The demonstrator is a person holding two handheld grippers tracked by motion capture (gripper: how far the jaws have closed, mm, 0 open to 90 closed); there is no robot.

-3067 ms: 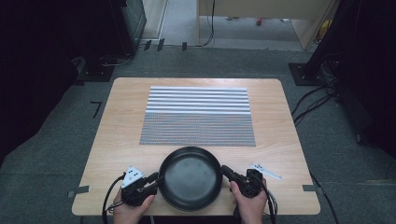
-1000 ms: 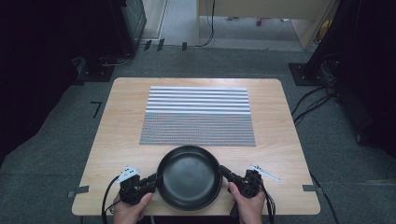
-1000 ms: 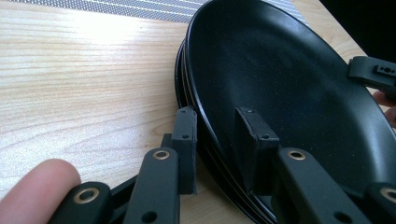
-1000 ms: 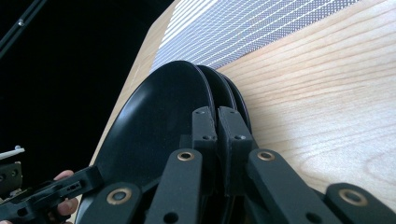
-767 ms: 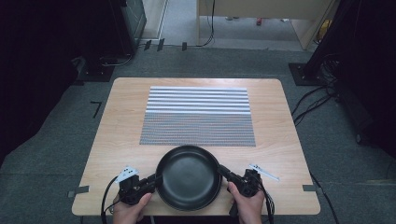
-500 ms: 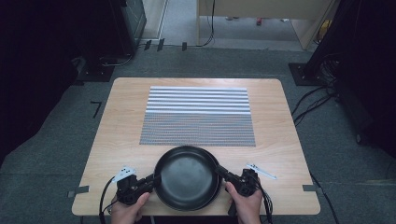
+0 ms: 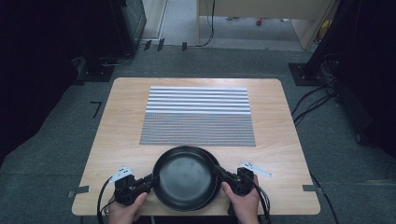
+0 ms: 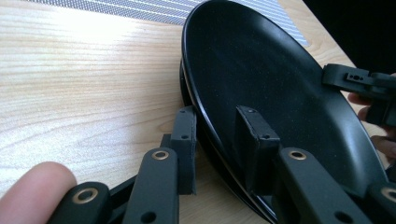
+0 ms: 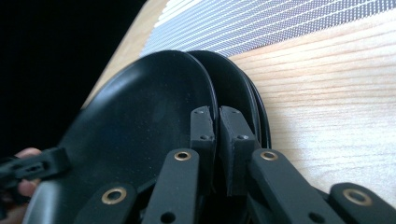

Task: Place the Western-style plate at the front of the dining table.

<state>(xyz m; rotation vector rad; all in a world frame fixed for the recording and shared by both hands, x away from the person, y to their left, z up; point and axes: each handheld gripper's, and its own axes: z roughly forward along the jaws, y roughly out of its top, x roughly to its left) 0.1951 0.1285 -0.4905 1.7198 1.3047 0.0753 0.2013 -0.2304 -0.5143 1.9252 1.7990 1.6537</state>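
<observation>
Both tongs, left (image 7: 152, 178) and right (image 7: 217, 171), pinch the top plate's (image 7: 187, 179) rim; jaws nearly shut. We judge the right grip possibly loosening, so the plate could drop onto the stack (image 9: 254, 100) beneath.

Light falls from above onto the desk (image 7: 280, 116), which is bright while the floor around it sinks into near black. In the left gripper view a pale glare washes out the wood beyond the black plate (image 8: 261, 84). A nearby fingertip (image 8: 32, 186) blurs softly.
</observation>
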